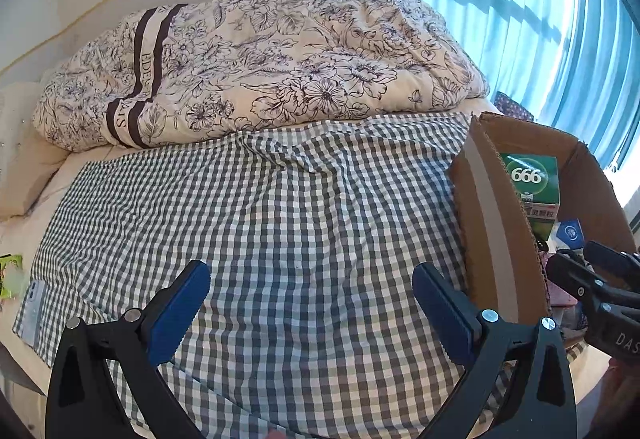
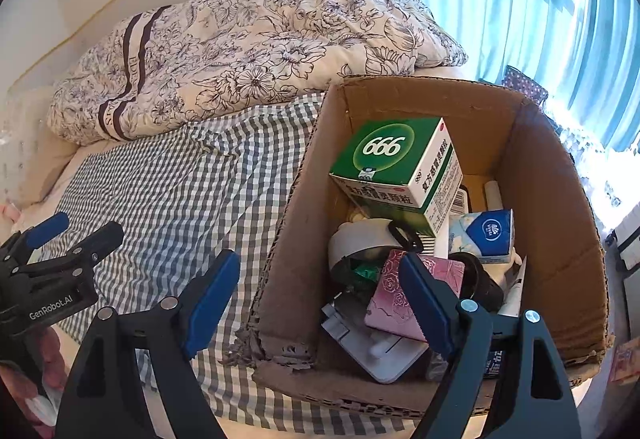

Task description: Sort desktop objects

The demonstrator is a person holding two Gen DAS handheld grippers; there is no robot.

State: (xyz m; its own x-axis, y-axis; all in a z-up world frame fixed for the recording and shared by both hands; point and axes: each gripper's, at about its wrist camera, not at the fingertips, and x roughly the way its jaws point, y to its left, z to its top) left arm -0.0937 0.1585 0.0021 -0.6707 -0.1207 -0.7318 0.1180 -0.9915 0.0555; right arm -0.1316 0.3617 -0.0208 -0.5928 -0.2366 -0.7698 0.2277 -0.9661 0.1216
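**Sorting status: box loaded, cloth nearly bare**

Right wrist view: the right gripper (image 2: 320, 299) is spread wide and holds nothing, one finger over the checked cloth (image 2: 160, 191), the other over the cardboard box (image 2: 560, 239). The left gripper (image 1: 312, 303) is likewise spread and empty above the middle of the cloth.

The box stands at the right edge of the cloth. Inside lie a green medicine carton (image 2: 396, 167) on top, a blue-and-white tissue pack (image 2: 486, 235) toward the right wall, a pink patterned case (image 2: 396, 295) near the front, and a white round item (image 2: 360, 239) toward the left wall.

Judged from this layout, sorting is close to complete: the cloth between the grippers carries no loose item. A flat pale object (image 1: 36, 303) rests at the left edge of the cloth, with a green wrapper (image 1: 10, 271) just beyond it; these may remain to be collected.

Lower layers in the box are hidden by the upper items. The flat object's identity cannot be confirmed. The near edge of the cloth is cut off behind both grippers.
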